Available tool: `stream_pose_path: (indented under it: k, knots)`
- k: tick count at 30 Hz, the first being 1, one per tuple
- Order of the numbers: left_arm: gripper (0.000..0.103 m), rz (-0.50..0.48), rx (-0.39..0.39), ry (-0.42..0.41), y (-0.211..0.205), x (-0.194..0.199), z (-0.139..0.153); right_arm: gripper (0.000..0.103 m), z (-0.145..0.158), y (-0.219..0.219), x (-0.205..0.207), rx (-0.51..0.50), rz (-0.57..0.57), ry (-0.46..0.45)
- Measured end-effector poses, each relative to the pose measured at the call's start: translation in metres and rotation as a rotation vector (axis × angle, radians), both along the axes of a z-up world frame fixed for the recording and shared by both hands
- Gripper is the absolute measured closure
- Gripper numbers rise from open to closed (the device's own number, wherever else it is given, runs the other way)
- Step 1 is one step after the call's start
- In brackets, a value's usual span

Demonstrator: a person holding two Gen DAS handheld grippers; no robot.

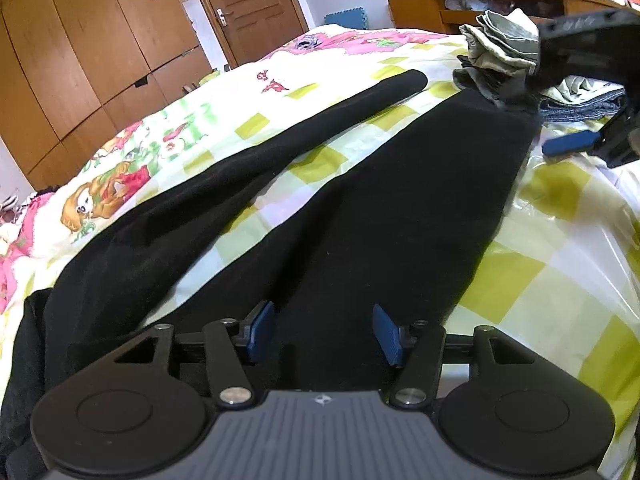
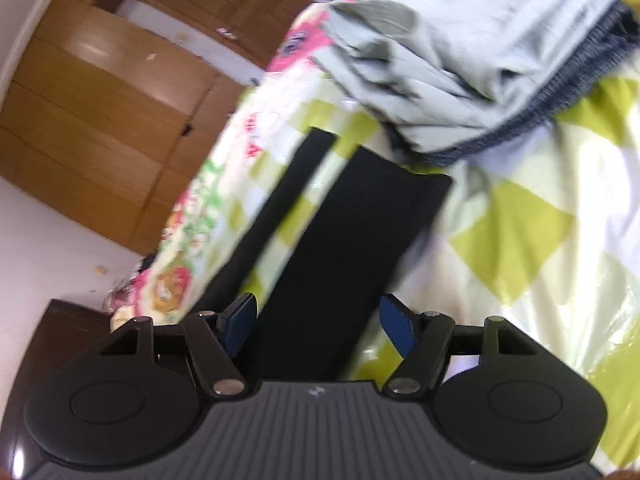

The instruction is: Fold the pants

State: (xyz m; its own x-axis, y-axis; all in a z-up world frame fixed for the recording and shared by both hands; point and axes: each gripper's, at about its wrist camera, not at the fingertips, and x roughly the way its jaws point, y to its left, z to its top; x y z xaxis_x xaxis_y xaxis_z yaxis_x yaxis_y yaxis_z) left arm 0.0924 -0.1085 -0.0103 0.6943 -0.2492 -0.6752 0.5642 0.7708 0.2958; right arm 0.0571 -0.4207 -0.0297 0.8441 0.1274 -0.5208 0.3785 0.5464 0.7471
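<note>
- The black pants (image 1: 400,208) lie flat on the bed, legs spread in a narrow V that runs away to the far side; the cloth is matte, soft and slightly fuzzy, with the wider leg on the right and the thinner one (image 1: 280,136) angled left.
- The left gripper (image 1: 324,332) hovers at the near end over the wider leg, its ribbed blue fingers (image 1: 262,330) standing well apart with nothing clamped; black cloth shows beneath the gap.
- The right gripper (image 2: 320,324) sits over the same leg, in a blurred view; its blue fingers (image 2: 396,326) are spread wide, either side of the dark strip, gripping nothing.
- The bedsheet (image 1: 540,272) is glossy, checked in lime green and white, with pink cartoon flower prints at the far left.
- A stack of folded clothes (image 2: 460,68), pale grey-green cotton over blue denim, rests just past the leg cuffs at the far right.
- A brown wooden wardrobe (image 1: 80,48) and panelled door (image 1: 248,4) stand beyond the bed.
- No readable writing; only a small star-like emblem (image 1: 320,399) on the left gripper's ridged grey body.
</note>
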Motion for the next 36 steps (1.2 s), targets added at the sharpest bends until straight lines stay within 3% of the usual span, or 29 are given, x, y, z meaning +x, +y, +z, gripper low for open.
stream_pose_path:
  k: [3, 5, 6, 7, 9, 13, 18, 20, 21, 24, 27, 30, 36]
  knots:
    - [0.035, 0.022, -0.014, 0.011, 0.003, 0.005, 0.0, 0.033, -0.005, -0.003, 0.028, -0.008, -0.012, 0.022]
    - [0.035, 0.043, -0.018, 0.024, 0.003, 0.008, -0.002, 0.048, -0.005, -0.003, 0.047, -0.029, -0.001, 0.033]
    - [0.035, 0.053, -0.014, 0.022, 0.003, 0.009, -0.003, 0.077, -0.007, -0.005, 0.052, -0.018, 0.006, 0.048]
    - [0.035, 0.06, -0.01, 0.019, 0.004, 0.009, -0.004, 0.097, -0.008, -0.009, 0.055, 0.027, 0.011, 0.058]
    - [0.035, 0.065, -0.019, 0.021, 0.007, 0.006, -0.002, 0.097, -0.006, -0.017, 0.044, 0.105, -0.004, 0.031]
    - [0.034, 0.057, -0.028, 0.012, 0.017, -0.004, 0.001, 0.097, 0.008, -0.019, 0.006, 0.018, -0.008, 0.045]
    - [0.034, 0.068, -0.041, 0.016, 0.039, -0.013, 0.0, 0.091, 0.009, -0.005, -0.017, -0.168, 0.029, 0.196]
    - [0.034, 0.082, -0.041, 0.008, 0.052, -0.014, 0.003, 0.088, 0.02, 0.0, -0.025, -0.209, 0.027, 0.196]
    - [0.034, 0.096, -0.051, 0.002, 0.063, -0.013, 0.007, 0.082, 0.029, 0.003, -0.027, -0.248, 0.01, 0.197]
    - [0.033, 0.149, -0.064, -0.041, 0.098, -0.008, 0.02, 0.072, 0.063, 0.027, -0.036, -0.418, 0.018, 0.154]
    - [0.028, 0.217, -0.06, -0.096, 0.14, 0.001, 0.03, 0.066, 0.084, 0.064, -0.011, -0.52, 0.158, 0.108]
    - [0.027, 0.303, -0.018, -0.163, 0.181, 0.018, 0.035, 0.066, 0.089, 0.12, 0.04, -0.599, 0.354, 0.078]
    - [0.026, 0.439, 0.06, -0.188, 0.235, 0.059, 0.016, 0.066, 0.083, 0.221, 0.126, -0.636, 0.64, 0.041]
